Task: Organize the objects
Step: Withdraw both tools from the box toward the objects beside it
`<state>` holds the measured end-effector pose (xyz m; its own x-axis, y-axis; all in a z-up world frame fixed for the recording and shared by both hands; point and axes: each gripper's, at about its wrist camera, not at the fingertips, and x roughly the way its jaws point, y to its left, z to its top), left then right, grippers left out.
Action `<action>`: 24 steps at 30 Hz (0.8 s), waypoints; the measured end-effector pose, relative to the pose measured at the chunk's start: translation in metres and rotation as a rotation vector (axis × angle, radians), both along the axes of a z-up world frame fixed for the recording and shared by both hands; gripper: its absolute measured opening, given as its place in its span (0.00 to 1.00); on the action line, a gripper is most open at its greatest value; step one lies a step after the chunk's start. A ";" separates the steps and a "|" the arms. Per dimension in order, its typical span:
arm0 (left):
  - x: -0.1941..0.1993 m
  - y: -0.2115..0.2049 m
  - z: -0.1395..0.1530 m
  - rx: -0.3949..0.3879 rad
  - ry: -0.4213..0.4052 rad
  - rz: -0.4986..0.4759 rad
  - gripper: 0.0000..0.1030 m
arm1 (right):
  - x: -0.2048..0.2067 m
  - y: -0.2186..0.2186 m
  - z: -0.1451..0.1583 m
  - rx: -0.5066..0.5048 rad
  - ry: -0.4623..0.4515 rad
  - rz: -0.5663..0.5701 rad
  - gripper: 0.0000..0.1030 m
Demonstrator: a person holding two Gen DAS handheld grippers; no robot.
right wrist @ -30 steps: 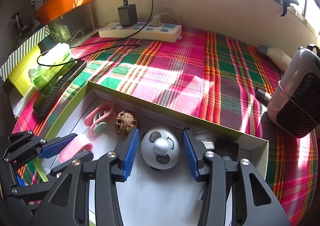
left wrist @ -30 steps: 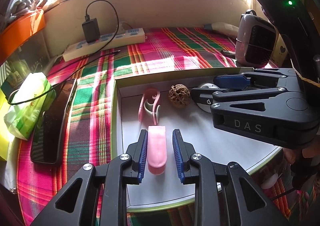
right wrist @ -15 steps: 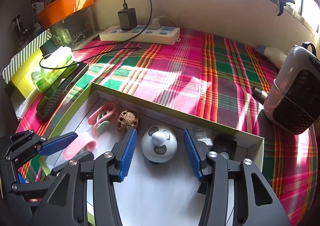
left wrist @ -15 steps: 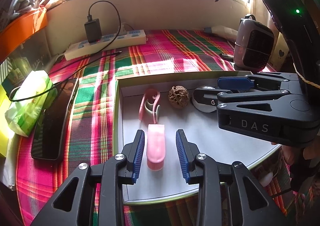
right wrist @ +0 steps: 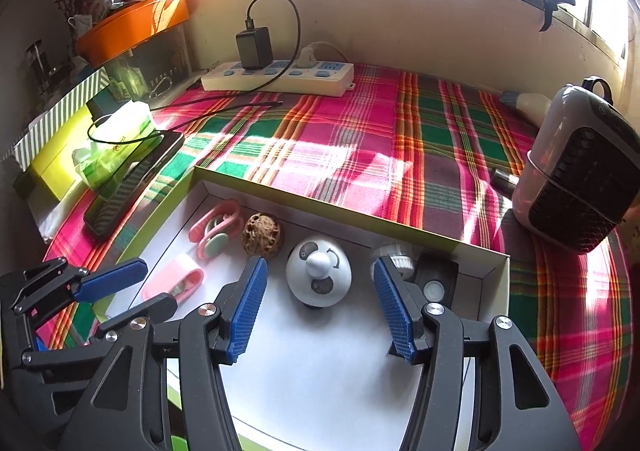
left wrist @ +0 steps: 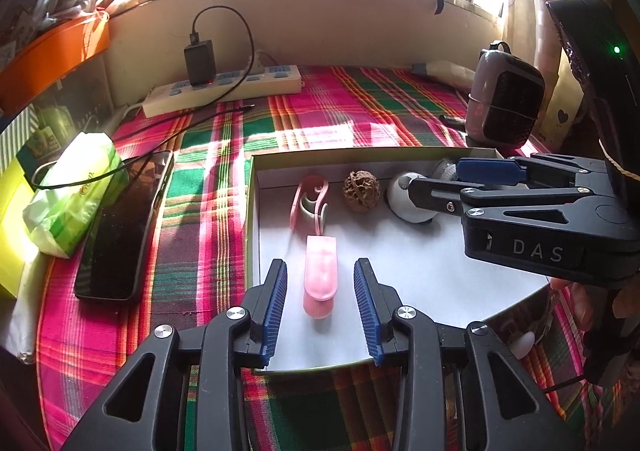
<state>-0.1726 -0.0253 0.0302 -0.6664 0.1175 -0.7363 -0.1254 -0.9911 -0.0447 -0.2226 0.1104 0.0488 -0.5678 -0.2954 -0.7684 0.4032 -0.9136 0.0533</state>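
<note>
pink clip [left wrist: 320, 271] | brown walnut [left wrist: 361, 191] | white-black panda toy [right wrist: 319, 276] | pink-green-red plaid cloth [right wrist: 360, 139] | white-floored, green-rimmed box [left wrist: 251, 211]

Your box [left wrist: 251, 211] sits on counter cloth [left wrist: 320, 119], near edge. In box, back row left to right: clip [left wrist: 310, 201], walnut [left wrist: 361, 191], panda dome [right wrist: 319, 275], ridged cap [right wrist: 396, 257], flat device [right wrist: 434, 283] in right corner. Hair clip [left wrist: 321, 269] lies before clip, near left wall. Left of box: phone [left wrist: 120, 223], then tissue pack [left wrist: 72, 191]. Power strip [right wrist: 280, 77] behind, against wall. Heater [right wrist: 580, 171] right of box.
</note>
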 end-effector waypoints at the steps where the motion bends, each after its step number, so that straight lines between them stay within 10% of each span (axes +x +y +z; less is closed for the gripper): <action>1: 0.002 0.000 0.001 0.001 0.002 0.002 0.32 | 0.002 0.002 0.001 -0.004 0.002 -0.003 0.55; 24: 0.054 -0.001 0.015 0.011 0.055 0.002 0.32 | 0.064 0.031 0.015 -0.063 0.067 -0.069 0.55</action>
